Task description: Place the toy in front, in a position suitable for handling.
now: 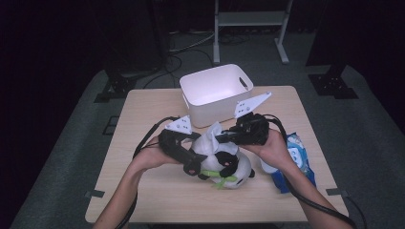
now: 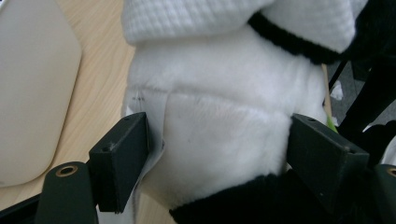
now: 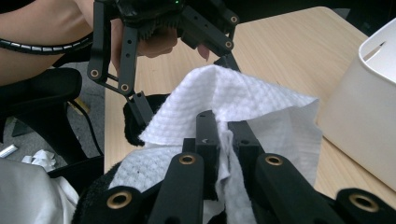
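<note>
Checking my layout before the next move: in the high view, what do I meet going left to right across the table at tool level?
Left tool → panda plush with the white wipe over it → right tool → blue wipes pack.

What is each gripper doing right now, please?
Left gripper: jaws astride the white-and-black plush panda toy, pads against its sides.
Right gripper: shut on the white textured wipe cloth.

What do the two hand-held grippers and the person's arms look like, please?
Both the left gripper and the right gripper are black, with linkage arms on brass-coloured pivots and blocky black jaws. Each carries a pale three-cornered plate dotted with small holes and trails a black cable. The forearms are bare, with no sleeves in view.
</note>
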Available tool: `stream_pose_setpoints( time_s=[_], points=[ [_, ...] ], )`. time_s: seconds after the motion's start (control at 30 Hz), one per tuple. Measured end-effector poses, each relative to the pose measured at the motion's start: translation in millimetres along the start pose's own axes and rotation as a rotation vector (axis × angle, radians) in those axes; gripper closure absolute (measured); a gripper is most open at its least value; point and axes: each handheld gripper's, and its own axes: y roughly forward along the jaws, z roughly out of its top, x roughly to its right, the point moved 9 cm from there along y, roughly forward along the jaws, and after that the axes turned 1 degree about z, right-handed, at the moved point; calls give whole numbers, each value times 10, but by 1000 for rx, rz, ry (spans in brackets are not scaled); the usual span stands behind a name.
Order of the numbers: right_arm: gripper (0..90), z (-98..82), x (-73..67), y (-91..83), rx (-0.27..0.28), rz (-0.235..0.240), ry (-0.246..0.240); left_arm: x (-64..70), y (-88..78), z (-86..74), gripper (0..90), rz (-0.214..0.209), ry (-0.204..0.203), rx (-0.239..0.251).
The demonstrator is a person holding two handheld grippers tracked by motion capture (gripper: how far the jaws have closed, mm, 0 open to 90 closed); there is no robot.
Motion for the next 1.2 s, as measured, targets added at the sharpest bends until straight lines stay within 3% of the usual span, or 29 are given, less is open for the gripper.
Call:
stream_pose_setpoints(
  time_s=[0.33,0.77,1.07,1.2],
  points=[
    [841,-39,19,-109,-21,-39,-19,-7,-12,-50,215,2,-1,-12],
    [841,-119,42,-128,-48,-22,1,-4,-28,-89,215,1,-4,-26],
    [842,-73,12,16,-50,-8,-10,19,-82,-106,179,29,29,-73],
    [843,-26,-18,118,-44,5,-10,32,-112,-88,158,31,27,-54]
  ],
)
